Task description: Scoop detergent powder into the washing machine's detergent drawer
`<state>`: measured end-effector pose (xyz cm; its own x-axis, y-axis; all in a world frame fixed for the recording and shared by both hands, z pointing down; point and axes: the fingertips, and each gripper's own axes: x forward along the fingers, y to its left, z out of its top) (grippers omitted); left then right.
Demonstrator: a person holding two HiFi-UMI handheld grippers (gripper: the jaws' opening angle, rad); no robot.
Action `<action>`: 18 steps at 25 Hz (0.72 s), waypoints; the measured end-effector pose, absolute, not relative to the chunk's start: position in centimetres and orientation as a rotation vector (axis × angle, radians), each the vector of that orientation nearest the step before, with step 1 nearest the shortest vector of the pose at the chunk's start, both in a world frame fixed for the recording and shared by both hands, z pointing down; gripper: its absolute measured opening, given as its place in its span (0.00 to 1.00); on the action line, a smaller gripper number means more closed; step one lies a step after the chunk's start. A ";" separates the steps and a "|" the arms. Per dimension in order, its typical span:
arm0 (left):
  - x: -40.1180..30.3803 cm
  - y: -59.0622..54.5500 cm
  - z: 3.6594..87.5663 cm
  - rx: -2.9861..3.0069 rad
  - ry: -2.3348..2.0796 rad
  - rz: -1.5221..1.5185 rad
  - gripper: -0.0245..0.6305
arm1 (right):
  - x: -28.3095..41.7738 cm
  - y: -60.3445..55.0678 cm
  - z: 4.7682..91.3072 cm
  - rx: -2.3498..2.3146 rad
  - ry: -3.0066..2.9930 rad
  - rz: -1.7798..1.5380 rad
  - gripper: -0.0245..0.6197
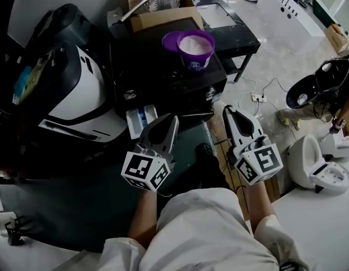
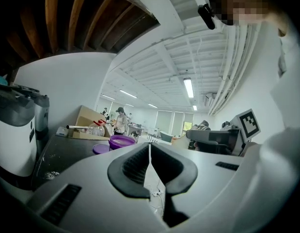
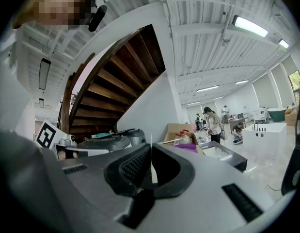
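Observation:
A purple tub of white detergent powder stands open on the black washing machine top, its purple lid beside it. The white detergent drawer with a blue compartment is pulled out of the machine's front. My left gripper is held just right of the drawer, jaws shut and empty. My right gripper is held beside it, further right, below the machine's front edge, also shut and empty. The tub shows low ahead in the left gripper view, beyond the shut left gripper. No scoop is in view.
A white and black appliance lies left of the machine. Cardboard boxes with a bottle stand behind the tub. A black side table is at the right, with cables and a power strip on the floor. White toilets sit far right.

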<state>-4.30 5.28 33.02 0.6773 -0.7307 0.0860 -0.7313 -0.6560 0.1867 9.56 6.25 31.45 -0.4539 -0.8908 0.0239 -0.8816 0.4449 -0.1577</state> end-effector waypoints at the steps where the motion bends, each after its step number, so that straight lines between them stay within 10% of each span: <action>1: -4.2 4.8 33.1 2.680 -1.189 0.006 0.08 | 9.6 5.7 31.4 -1.603 2.621 -0.228 0.06; 18: -2.7 -3.0 32.7 2.631 -1.269 0.007 0.08 | 11.2 -3.7 31.0 -1.522 2.681 -0.237 0.06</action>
<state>-2.68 -3.05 32.75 0.6271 -0.7726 0.0995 -0.7737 -0.6029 0.1947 11.20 -3.70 30.98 -0.5145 -0.8569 0.0326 -0.8493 0.5039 -0.1574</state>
